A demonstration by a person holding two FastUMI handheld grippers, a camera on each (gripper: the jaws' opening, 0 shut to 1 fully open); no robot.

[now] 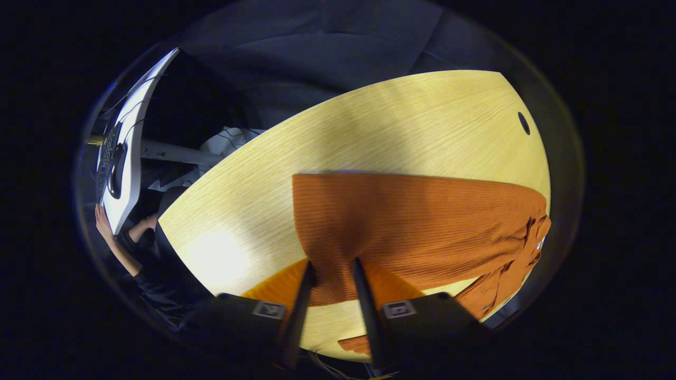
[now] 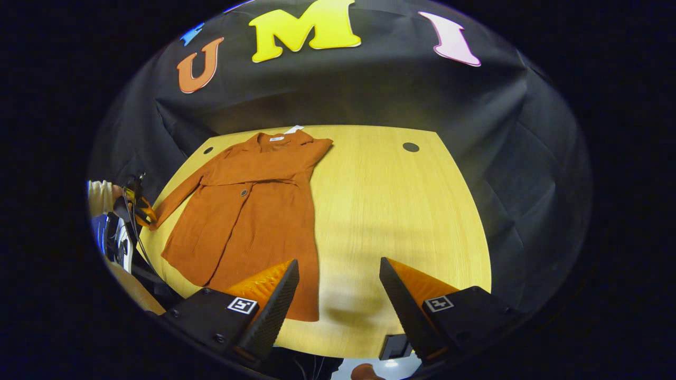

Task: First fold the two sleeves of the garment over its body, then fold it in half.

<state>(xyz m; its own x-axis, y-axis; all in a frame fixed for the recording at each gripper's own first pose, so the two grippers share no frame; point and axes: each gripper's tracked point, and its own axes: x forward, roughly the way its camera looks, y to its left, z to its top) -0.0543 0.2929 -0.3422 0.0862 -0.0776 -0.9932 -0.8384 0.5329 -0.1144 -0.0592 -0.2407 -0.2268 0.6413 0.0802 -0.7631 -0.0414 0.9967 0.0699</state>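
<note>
Garment (image 2: 248, 206): rust-orange ribbed coat, lying flat on the wooden table (image 2: 391, 211), collar toward the black cloth wall (image 2: 369, 89), hem toward the near edge. It occupies the left half of the tabletop in the right gripper view. One sleeve lies folded across the chest; the other sleeve (image 2: 177, 198) stretches out toward the table's left edge.

At that sleeve's end, the left gripper (image 2: 141, 214) shows small and far off, held by a hand with a pale sleeve (image 2: 100, 196); too small there to judge its grip.

Left gripper view: the left gripper (image 1: 332, 269) has its fingers set narrow with orange fabric (image 1: 401, 221) running between them. The cloth appears pinched, but the contact points are hidden by the fabric itself. The collar end bunches at the right rim, blurred.

Right gripper (image 2: 335, 269): fingers spread wide, holding nothing, above the table's near edge beside the hem.

A white desk (image 1: 129, 142) with a keyboard, and a person's forearm (image 1: 113, 243), show at the left rim, partly cut off.
</note>
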